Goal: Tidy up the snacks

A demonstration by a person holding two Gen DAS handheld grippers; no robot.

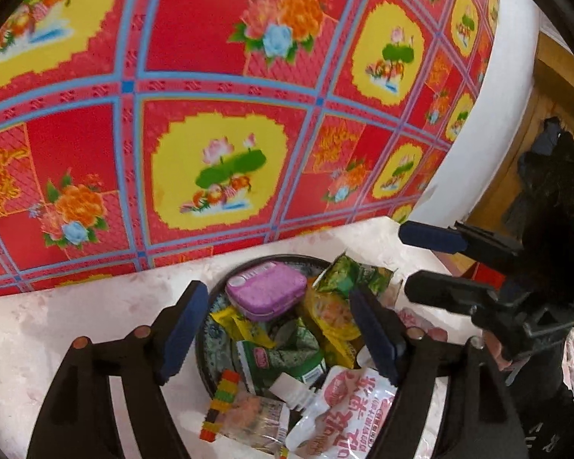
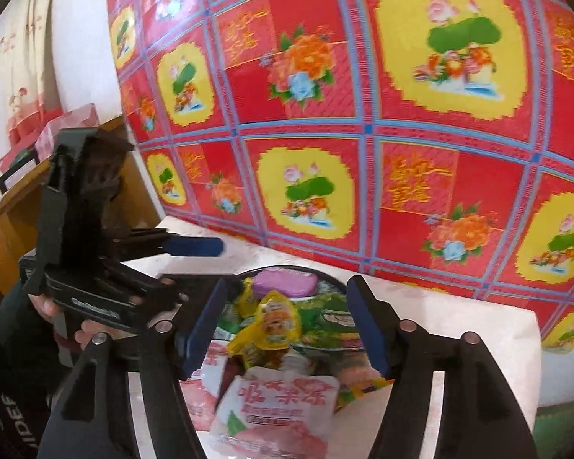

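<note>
A dark round plate [image 1: 206,348] on a white marbled table holds a pile of snacks: a purple tin [image 1: 266,290], green and yellow packets [image 1: 329,313], a pink-and-white jelly pouch [image 1: 348,409] and a clear candy bag [image 1: 248,417]. My left gripper [image 1: 279,336] is open above the pile, holding nothing. My right gripper [image 2: 287,329] is open above the same plate [image 2: 333,277], over the yellow pouch [image 2: 275,325] and jelly pouch [image 2: 275,401]. Each gripper shows in the other's view: the right one [image 1: 421,260], the left one [image 2: 210,264].
A red, yellow and blue flowered cloth [image 1: 218,114] covers the wall behind the table. Wooden furniture [image 2: 4,206] with pink boxes [image 2: 69,126] stands to the left. The table's right edge [image 2: 535,363] is close to the plate.
</note>
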